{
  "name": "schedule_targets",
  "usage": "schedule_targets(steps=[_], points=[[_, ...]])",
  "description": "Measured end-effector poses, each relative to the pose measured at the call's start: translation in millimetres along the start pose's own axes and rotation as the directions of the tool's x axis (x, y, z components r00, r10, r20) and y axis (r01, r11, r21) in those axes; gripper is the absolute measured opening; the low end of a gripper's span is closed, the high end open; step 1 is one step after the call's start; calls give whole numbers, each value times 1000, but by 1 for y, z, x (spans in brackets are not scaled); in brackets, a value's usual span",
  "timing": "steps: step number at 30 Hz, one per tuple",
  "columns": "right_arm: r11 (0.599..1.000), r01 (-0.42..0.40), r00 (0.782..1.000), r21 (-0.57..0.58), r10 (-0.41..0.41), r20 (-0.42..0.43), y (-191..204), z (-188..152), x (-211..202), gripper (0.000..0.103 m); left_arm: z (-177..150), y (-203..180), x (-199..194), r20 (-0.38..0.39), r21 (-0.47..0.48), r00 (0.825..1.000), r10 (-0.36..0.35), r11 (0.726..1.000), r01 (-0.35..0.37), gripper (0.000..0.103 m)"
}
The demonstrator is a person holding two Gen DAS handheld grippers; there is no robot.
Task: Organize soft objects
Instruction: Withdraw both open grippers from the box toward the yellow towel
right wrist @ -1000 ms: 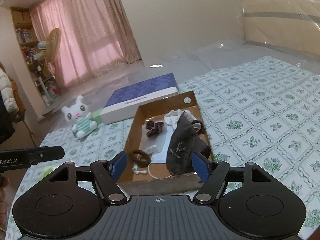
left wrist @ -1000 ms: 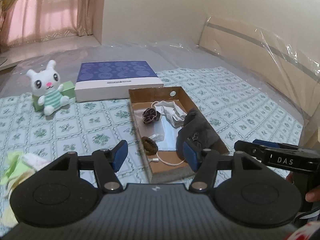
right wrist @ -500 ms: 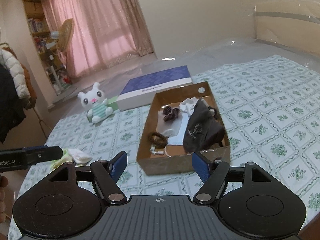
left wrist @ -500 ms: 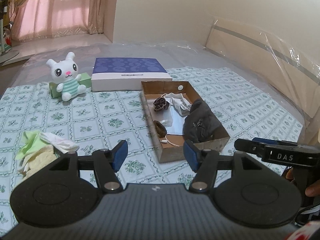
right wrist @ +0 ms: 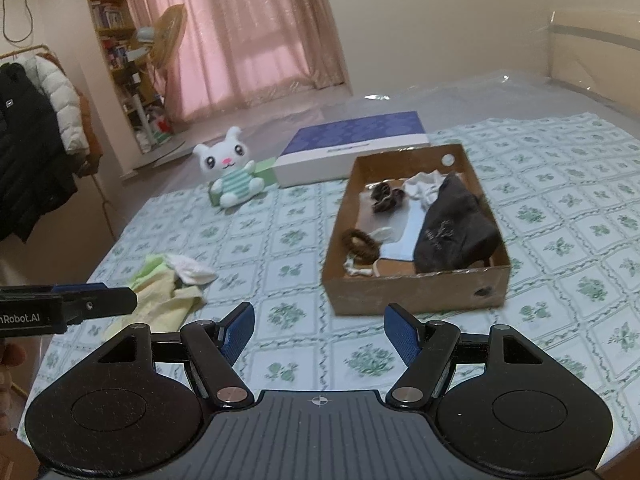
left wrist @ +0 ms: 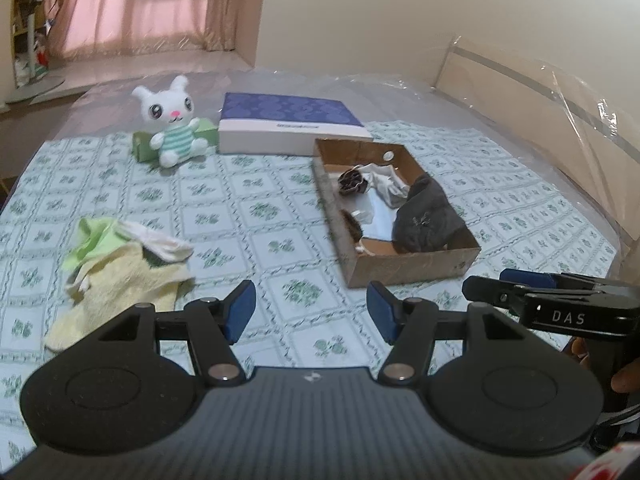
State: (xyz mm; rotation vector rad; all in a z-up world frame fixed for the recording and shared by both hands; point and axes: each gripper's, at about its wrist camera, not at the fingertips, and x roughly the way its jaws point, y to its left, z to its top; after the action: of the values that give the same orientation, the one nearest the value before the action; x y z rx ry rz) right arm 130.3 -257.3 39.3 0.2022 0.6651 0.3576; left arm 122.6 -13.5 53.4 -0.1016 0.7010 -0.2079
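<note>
A cardboard box [left wrist: 412, 270] [right wrist: 416, 290] on the patterned bedspread holds a dark grey cloth [left wrist: 426, 218] [right wrist: 452, 230], a white cloth [left wrist: 386, 184] [right wrist: 422, 188], brown scrunchies [left wrist: 352, 182] [right wrist: 360, 244] and a white cord. A loose pile of yellow, green and white cloths [left wrist: 120, 256] [right wrist: 168, 284] lies left of the box. A white plush rabbit [left wrist: 172, 128] [right wrist: 230, 172] sits at the back. My left gripper [left wrist: 310, 314] hangs open over bare bedspread between pile and box. My right gripper [right wrist: 318, 332] is open too, nothing between its pads, just before the box's near wall.
A blue-topped flat box [left wrist: 288, 128] [right wrist: 352, 148] lies behind the cardboard box, beside a small green box [left wrist: 208, 130]. Plastic sheeting covers the far bed and headboard [left wrist: 540, 108]. Coats [right wrist: 32, 136] hang at the left, with a bookshelf and pink curtains [right wrist: 240, 40] beyond.
Both grippers have drawn back from the cardboard box, which now looks smaller and farther. The cloth pile and rabbit have come more into view. Jaw widths are unchanged.
</note>
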Motion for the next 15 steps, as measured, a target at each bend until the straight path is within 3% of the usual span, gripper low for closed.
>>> schedule_targets(steps=[15], points=[[990, -125, 986, -60, 118, -114, 37, -20, 39, 71, -33, 51, -22, -34, -74, 988, 148, 986, -151, 58]])
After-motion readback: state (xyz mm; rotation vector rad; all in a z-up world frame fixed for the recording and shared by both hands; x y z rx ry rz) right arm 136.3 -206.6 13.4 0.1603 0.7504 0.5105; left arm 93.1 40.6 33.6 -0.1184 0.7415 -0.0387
